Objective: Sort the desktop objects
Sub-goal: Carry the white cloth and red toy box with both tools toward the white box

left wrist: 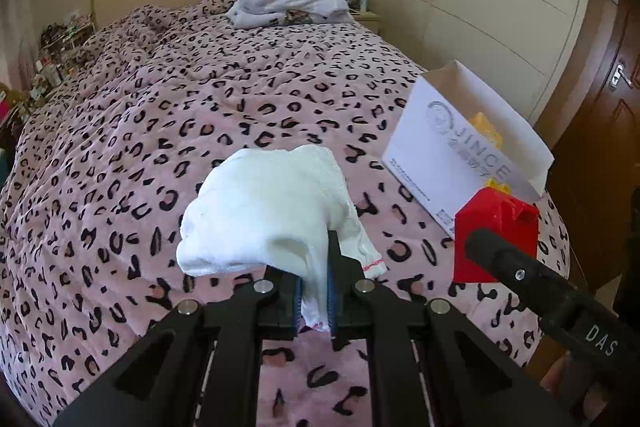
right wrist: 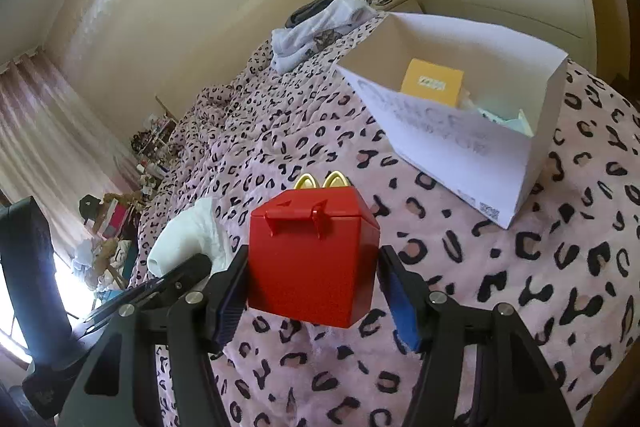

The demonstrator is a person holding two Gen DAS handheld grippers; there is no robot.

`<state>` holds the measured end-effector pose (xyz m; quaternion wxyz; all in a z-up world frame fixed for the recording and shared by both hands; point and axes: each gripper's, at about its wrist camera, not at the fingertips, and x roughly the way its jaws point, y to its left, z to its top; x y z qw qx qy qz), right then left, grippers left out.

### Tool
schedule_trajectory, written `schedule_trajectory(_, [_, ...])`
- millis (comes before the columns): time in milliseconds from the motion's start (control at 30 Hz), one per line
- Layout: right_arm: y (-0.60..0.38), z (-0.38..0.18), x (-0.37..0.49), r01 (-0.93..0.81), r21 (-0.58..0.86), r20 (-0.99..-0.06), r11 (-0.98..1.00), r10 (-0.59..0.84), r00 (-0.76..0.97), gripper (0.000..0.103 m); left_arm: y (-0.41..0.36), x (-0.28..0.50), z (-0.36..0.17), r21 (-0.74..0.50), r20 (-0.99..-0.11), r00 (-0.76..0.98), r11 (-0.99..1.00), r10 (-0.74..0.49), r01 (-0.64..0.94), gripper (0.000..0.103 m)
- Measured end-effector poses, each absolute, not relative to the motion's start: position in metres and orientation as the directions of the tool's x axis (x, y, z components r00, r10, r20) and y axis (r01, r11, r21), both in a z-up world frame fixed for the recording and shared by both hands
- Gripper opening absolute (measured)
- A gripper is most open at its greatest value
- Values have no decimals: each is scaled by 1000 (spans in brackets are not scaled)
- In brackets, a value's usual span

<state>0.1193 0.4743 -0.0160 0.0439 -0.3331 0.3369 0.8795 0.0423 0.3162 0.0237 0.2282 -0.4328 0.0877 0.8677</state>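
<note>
A bed covered by a pink quilt with a black leopard pattern (left wrist: 208, 115) fills most of both views, running away toward a cream wall at the far end. On the far part of the quilt lies a pile of folded pale clothes (left wrist: 288, 9), with something dark on top of it. On the right side of the bed, nearer the cameras, stands an open white cardboard box (right wrist: 532, 147) with grey lettering on its near wall; inside it, the right wrist view shows a small yellow box (right wrist: 432, 81) and some pale green items beside it, too unclear to name. In front of the white box, lifted clear of the quilt, is a red house-shaped box (right wrist: 312, 259) with two yellow arches rising behind its top. The right gripper (right wrist: 312, 287) has this red box between its blue-padded fingers (right wrist: 230, 303), its jaws standing about half open and pressed against the box's two sides. To the left of the red box, and just beside it, a white cloth (left wrist: 272, 207) is bunched up above the quilt. The left gripper (left wrist: 314, 291) is clamped fully closed on a lower fold of this cloth, so that most of the fabric billows out beyond the fingertips. The two grippers sit close together, each showing at the edge of the other's view.
</note>
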Motion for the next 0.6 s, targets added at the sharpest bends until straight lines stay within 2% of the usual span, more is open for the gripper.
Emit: schedule_trajectory(600, [509, -11, 137, -321, 573, -599, -755, -118, -792, 63, 369, 50, 25, -46, -798, -484, -837, 360, -546, 10])
